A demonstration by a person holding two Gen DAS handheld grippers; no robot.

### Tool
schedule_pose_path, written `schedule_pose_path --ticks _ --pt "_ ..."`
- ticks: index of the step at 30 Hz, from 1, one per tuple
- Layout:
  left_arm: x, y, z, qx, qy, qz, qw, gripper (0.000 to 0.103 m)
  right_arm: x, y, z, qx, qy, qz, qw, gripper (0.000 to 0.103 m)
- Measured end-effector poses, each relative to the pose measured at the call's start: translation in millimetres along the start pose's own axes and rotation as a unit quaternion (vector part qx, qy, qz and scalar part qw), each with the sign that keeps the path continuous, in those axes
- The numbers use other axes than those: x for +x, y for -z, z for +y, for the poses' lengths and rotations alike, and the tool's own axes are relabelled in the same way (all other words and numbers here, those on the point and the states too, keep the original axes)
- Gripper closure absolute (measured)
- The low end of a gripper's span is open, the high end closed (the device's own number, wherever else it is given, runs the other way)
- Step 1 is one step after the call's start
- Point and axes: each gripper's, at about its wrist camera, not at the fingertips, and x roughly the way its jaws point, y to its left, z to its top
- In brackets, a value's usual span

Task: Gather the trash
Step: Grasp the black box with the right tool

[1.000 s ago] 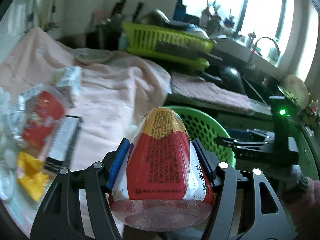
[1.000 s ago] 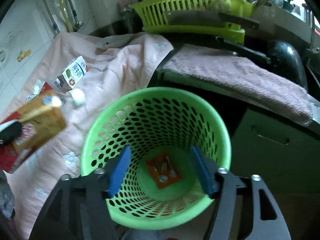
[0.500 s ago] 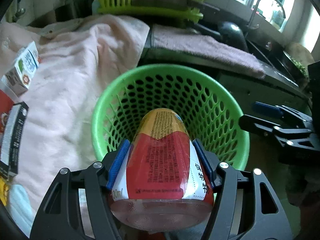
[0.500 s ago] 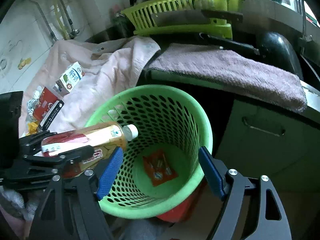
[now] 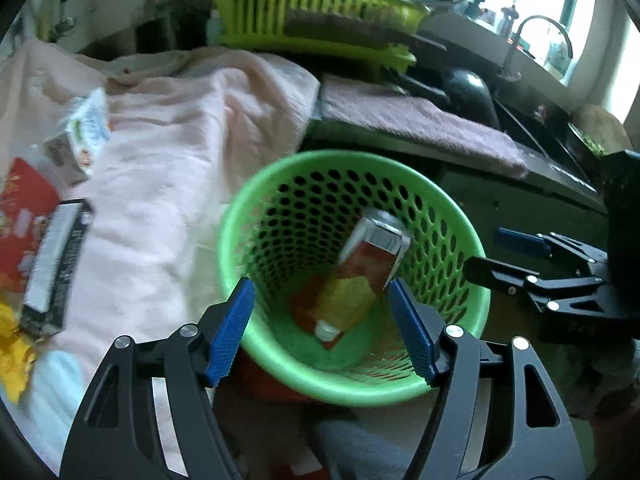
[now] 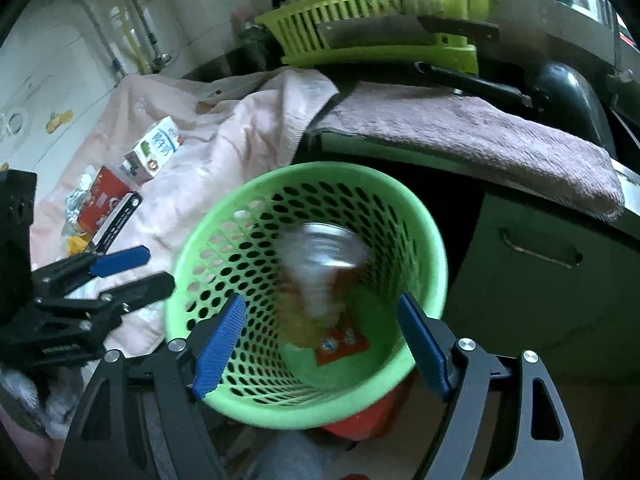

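**Bottle inside the green basket, both claws empty**

The plastic bottle (image 5: 362, 276) with its red and yellow label lies inside the green basket (image 5: 256, 208), cap end down toward the floor of the basket and its clear base tilted up against the far wall. In the right wrist view the bottle (image 6: 320, 276) is blurred. Under it, on the basket floor, lies a flat red sachet (image 6: 340, 342).

The left gripper (image 5: 322, 332) hangs over the near rim of the basket, its jaws opening, the blue pads well apart and nothing between them but the basket's mouth seen below. The right gripper (image 6: 320, 344) hangs over the same basket from the other side, its jaws spread wide and gripping nothing; the near rim of the basket (image 6: 424, 224) runs between its pads, though whether they touch it cannot be told.

Left of the basket a pink cloth (image 6: 224, 148) covers the surface. On it, well apart from the basket, lie a small milk carton (image 6: 154, 154), a red packet (image 6: 102, 200) with a dark-edged box (image 6: 118, 220) just beside it, and a yellow wrapper (image 5: 14, 354) at the near edge. Behind the basket a mauve towel (image 6: 472, 136) is draped over a counter edge, and farther back stands a lime-green dish rack (image 6: 380, 20) with a cleaver (image 6: 404, 32) across it.
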Motion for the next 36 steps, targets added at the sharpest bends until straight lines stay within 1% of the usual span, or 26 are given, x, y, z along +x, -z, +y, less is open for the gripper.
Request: schedule_pose_path --ticks 7,14,22,27,33,36 --pt "-45.3 10.1 32.8 -0.023 -0.041 -0.037 0.9982 0.034 -5.3 -8.0 34.8 -0.029 -0.018 -0.009 0.999 0.023" --pt "-83.5 26.5 76.2 -0.060 -0.087 -0.059 0.9927 0.034 -1.5 -20.4 74.9 -0.057 -0.042 -0.008 0.997 0.023" --pt "-126.1 52.8 135.0 -0.119 -0.135 -0.078 0.9807 0.034 16.5 -34.4 126.5 -0.076 -0.078 0.011 0.994 0.023" --pt "-149.2 71.8 168.9 -0.157 -0.161 -0.086 0.9705 0.034 27.3 -43.0 163.7 -0.095 -0.097 0.021 0.990 0.023" --pt "-166.5 90.9 195.6 -0.188 -0.184 -0.090 0.9606 0.034 44.8 -51.9 209.5 -0.109 -0.123 0.038 0.986 0.023" --pt "-174.1 99.7 207.0 -0.199 -0.192 -0.093 0.9565 0.034 55.6 -56.5 229.5 -0.116 -0.128 0.048 0.984 0.023"
